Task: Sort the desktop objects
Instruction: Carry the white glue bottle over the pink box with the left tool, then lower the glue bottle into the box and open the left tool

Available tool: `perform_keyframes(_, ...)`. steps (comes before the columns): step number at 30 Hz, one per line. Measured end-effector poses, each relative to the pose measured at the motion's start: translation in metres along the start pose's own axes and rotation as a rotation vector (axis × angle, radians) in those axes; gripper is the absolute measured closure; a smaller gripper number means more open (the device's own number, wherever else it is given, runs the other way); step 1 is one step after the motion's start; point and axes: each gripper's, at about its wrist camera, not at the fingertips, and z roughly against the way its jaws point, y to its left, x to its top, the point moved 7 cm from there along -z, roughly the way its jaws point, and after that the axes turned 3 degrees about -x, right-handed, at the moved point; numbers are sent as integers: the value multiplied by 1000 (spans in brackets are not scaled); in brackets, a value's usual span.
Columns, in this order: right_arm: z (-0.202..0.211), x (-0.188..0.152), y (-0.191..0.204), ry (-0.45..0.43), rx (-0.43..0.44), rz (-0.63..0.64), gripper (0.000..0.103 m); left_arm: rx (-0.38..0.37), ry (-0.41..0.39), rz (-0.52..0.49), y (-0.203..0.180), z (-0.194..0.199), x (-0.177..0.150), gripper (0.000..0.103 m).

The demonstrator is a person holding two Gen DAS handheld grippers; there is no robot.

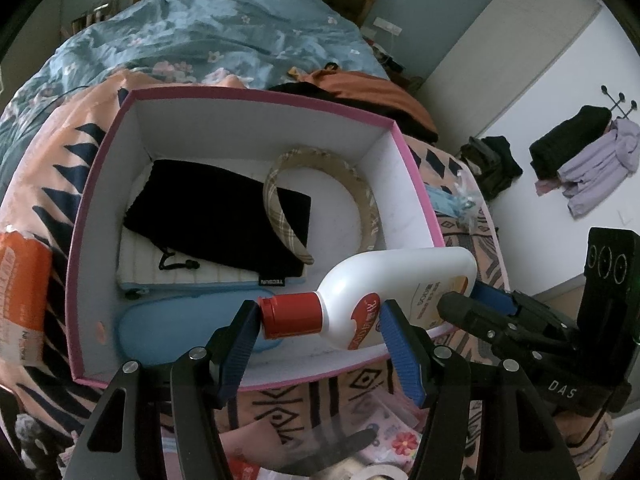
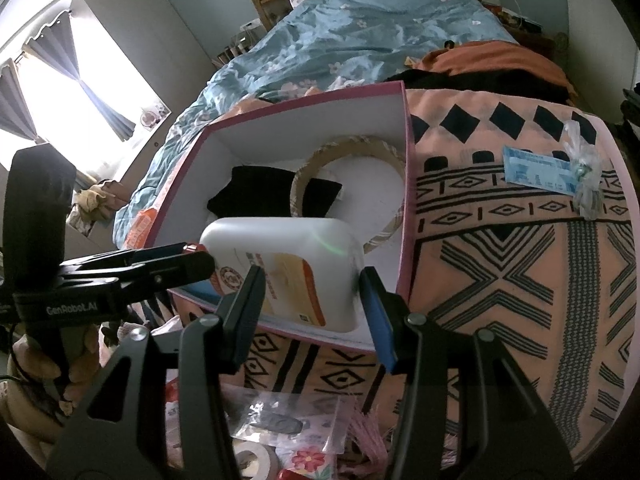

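Note:
A white bottle [image 1: 400,280] with a red cap [image 1: 292,316] hangs on its side over the near edge of a pink-rimmed white box [image 1: 256,98]. My left gripper [image 1: 320,320] is shut on its cap end, one pad against the cap top and the other on the shoulder. My right gripper [image 2: 310,292] is shut on the bottle [image 2: 280,256] at its base. The right gripper [image 1: 476,300] also shows in the left wrist view, and the left gripper [image 2: 188,256] in the right wrist view. Inside the box lie a black pouch [image 1: 216,208], a plaid headband [image 1: 360,192], a striped pouch and a blue case [image 1: 172,320].
The box [image 2: 404,200] rests on a peach patterned blanket [image 2: 520,280] over a bed. An orange tissue pack [image 1: 20,292] lies left of it. A blue packet [image 2: 536,172] and a clear plastic bag [image 2: 584,176] lie to its right. A tape roll [image 2: 252,460] and small bags sit below my grippers.

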Motion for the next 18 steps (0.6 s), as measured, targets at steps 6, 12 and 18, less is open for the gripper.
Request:
perform_keyframes(6, -2, -1, 0, 8, -10, 4, 51, -1, 6, 7, 2, -4, 0, 41)
perform_keyframes(12, -8, -3, 0, 26, -21, 10, 51, -7, 18, 22, 7, -12, -1, 41)
perform_keyframes(18, -14, -4, 0, 44, -43, 25, 51, -20, 40, 43, 13, -22, -3, 41)
